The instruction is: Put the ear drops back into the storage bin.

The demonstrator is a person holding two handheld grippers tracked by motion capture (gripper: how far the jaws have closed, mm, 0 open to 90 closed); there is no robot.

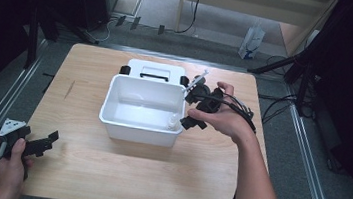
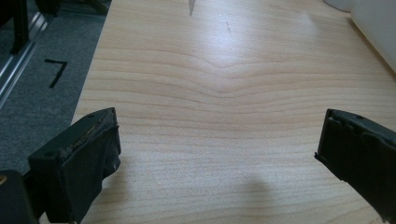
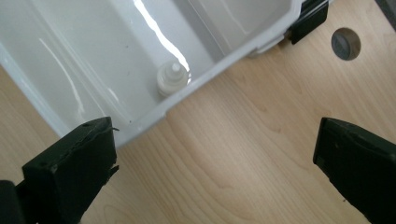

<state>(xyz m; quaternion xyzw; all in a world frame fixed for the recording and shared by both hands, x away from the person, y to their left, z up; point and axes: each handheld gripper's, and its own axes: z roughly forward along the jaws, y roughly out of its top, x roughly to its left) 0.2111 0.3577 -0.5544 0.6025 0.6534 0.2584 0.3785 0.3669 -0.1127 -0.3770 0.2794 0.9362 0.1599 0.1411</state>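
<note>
The table (image 1: 120,173) is carrying a white bin (image 1: 112,115) at its middle, open at the top, and the bin is serving as the landmark here. Behind the bin, touching its far wall, the lid (image 1: 155,70) is lying flat with black clips at its corners. The bin is looking like thin moulded plastic: light, fairly stiff at the rim, glossy and likely slippery on the walls, so the rim is the better place to take hold of it.

The right gripper (image 1: 194,109) is hovering just beside the bin's right wall, near its front right corner, held in a hand (image 1: 225,117). In the right gripper view its jaws are standing wide apart and holding nothing, with the bin's rim (image 3: 201,81) passing between them.

The left gripper (image 1: 41,143) is sitting well apart from the bin, off towards its front left, by the table's edge. In the left gripper view its jaws are spread wide too, gripping nothing, bare wood between them.

Inside the bin, in the front right corner against the wall, a small white bottle (image 3: 172,80) is standing upright with a nozzle cap. It is seeming very light, smooth and easy to tip; gripping it across the body below the cap, from above, is looking safest
</note>
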